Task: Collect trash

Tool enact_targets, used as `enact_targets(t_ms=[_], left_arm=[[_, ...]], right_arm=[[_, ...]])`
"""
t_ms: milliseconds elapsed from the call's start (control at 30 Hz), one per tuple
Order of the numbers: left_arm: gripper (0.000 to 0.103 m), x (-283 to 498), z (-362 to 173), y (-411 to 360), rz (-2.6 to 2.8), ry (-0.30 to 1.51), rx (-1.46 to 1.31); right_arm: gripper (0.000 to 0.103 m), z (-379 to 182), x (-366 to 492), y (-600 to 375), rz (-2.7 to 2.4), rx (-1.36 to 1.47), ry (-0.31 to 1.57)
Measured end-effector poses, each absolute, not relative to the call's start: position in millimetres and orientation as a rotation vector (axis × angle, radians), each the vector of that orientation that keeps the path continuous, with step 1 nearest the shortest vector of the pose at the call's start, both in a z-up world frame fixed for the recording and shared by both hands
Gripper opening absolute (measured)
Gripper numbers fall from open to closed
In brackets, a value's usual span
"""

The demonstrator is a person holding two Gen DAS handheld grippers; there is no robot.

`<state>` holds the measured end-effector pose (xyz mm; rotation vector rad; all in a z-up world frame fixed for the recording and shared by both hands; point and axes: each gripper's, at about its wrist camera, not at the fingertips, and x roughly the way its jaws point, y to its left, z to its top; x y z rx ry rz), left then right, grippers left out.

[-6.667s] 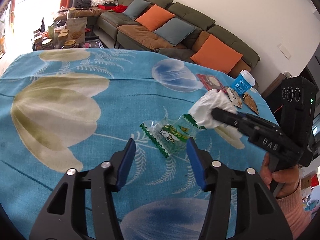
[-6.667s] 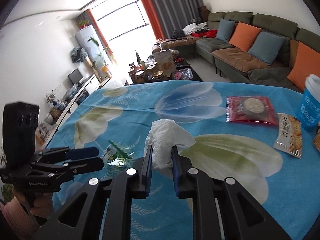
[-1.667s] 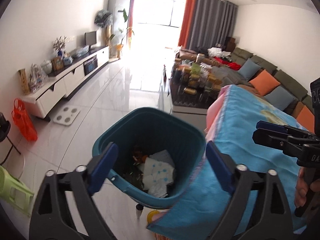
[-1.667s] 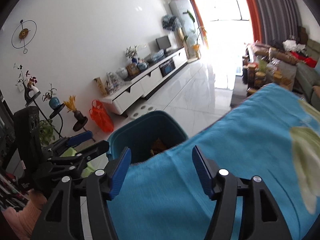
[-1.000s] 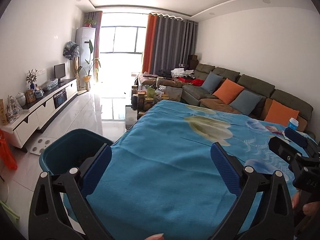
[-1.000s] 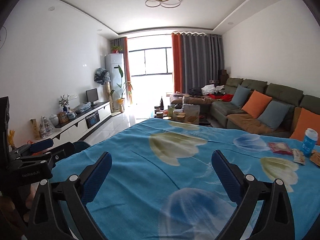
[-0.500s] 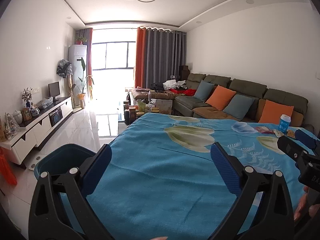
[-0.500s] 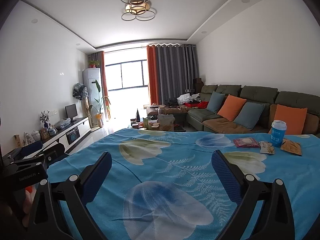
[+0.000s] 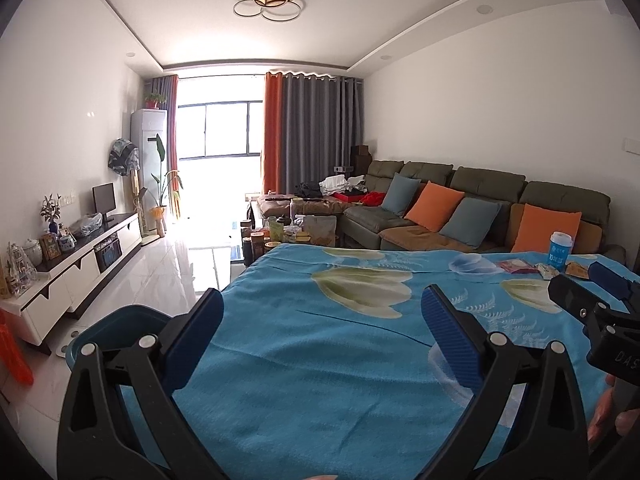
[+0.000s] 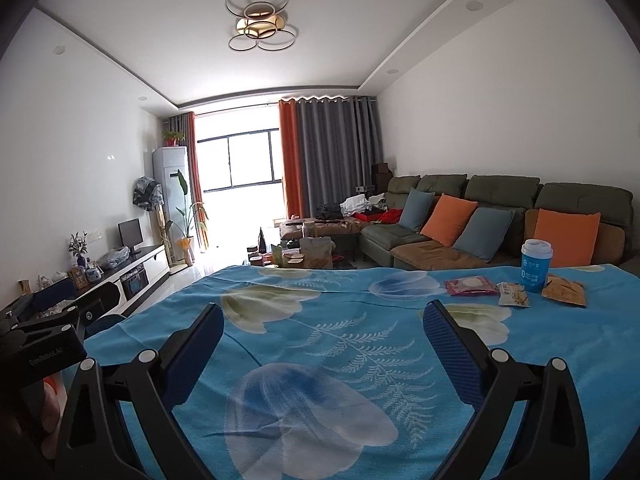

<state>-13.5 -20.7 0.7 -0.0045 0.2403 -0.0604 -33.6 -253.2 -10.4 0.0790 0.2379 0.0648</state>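
Both the left gripper and the right gripper hover over the blue flowered tablecloth with their jaws spread wide and nothing between them. The remaining trash lies at the far right of the table: a red wrapper, a pale snack packet, an orange packet and a blue paper cup standing upright among them. The teal bin stands on the floor beside the table's left edge.
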Motion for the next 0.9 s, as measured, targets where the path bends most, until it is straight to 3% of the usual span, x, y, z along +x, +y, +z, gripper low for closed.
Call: enact_targets(t_ms=[900], left_arm=[[0.097,-17.1,0.6,-22.6,-0.056,0.227,0.001]], right_arm=[[0.097,-6.4,-39.1,-254.0,0.050,0.080,0.241]])
